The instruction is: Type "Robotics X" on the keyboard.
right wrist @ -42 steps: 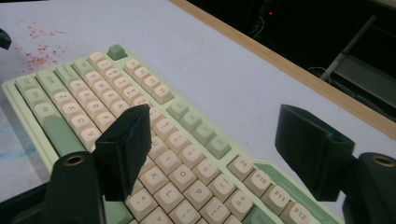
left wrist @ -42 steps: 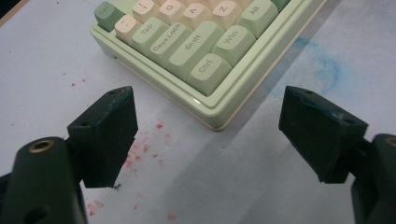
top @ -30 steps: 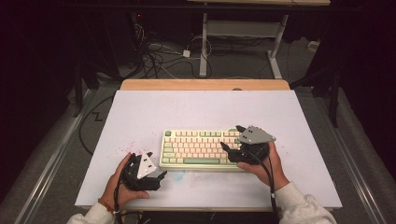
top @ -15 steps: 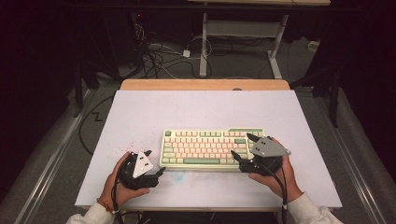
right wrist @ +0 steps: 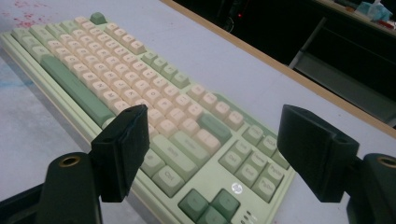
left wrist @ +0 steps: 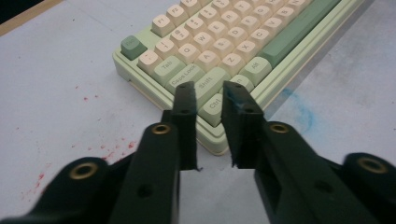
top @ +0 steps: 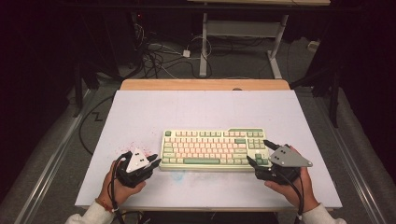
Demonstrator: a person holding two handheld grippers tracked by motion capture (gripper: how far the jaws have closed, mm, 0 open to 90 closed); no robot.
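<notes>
A pale green keyboard (top: 212,147) with cream and pink keys lies flat mid-table. My left gripper (top: 154,161) sits at its front left corner. In the left gripper view the jaws (left wrist: 209,88) have just been closing to a narrow gap, and that corner (left wrist: 215,140) by the Ctrl key is pinched between them. My right gripper (top: 257,150) is at the front right corner, low over the table. Its jaws (right wrist: 217,116) stand wide open, with the arrow keys and the right end of the keyboard (right wrist: 116,74) seen between them, untouched.
The table top (top: 187,112) is a pale mat with a wooden strip (top: 205,84) along the far edge. Red specks (top: 140,147) lie left of the keyboard, and a faint blue smear (top: 176,176) lies in front of it. Cables and a desk frame stand on the floor beyond.
My right gripper has slid off the keyboard's right part, moving right and toward the near edge. The left hand has stayed at the front left corner.
</notes>
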